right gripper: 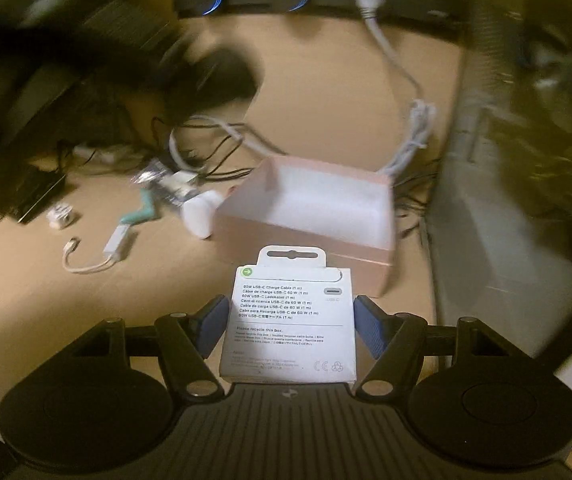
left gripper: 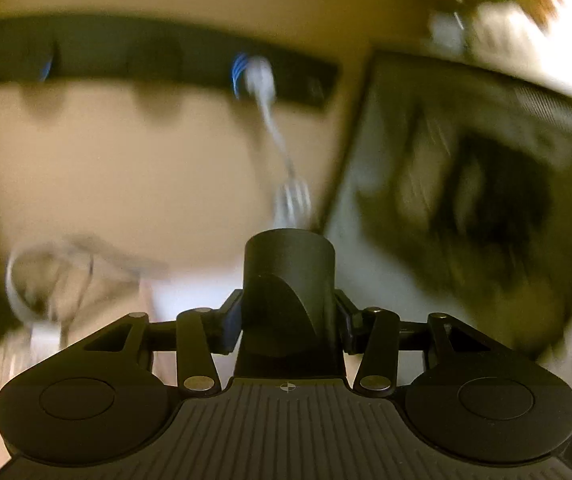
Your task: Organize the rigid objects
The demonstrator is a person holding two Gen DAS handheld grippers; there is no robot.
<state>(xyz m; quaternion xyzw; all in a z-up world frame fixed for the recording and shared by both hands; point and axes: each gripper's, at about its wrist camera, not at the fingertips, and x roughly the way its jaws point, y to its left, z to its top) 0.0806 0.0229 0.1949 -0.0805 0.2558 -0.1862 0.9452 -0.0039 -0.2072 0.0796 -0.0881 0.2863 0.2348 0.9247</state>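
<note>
— Two grippers, and each has something clamped?

— Yes. The right gripper (right gripper: pixel 290 322) has its blue pads (right gripper: pixel 369 326) pressed against both sides of a white cable box (right gripper: pixel 290 320), held upright with the printed back facing the camera.

— Where is that box relative to the rest?

— It hangs just in front of an open pink box (right gripper: pixel 313 216) at twelve o'clock. At ten o'clock lie a white plug (right gripper: pixel 202 212), a teal piece (right gripper: pixel 142 212) and a short white adapter (right gripper: pixel 114 242) on the tan table (right gripper: pixel 325 92).

— And the left gripper (left gripper: pixel 289 320)?

— Its fingers are drawn in tight on a dark cylinder (left gripper: pixel 289 276), standing upright between them. A white cable (left gripper: pixel 274 128) runs from a black power strip (left gripper: pixel 146 56) at twelve o'clock. Everything beyond is blurred, including a dark framed shape (left gripper: pixel 465 184) at two o'clock.
</note>
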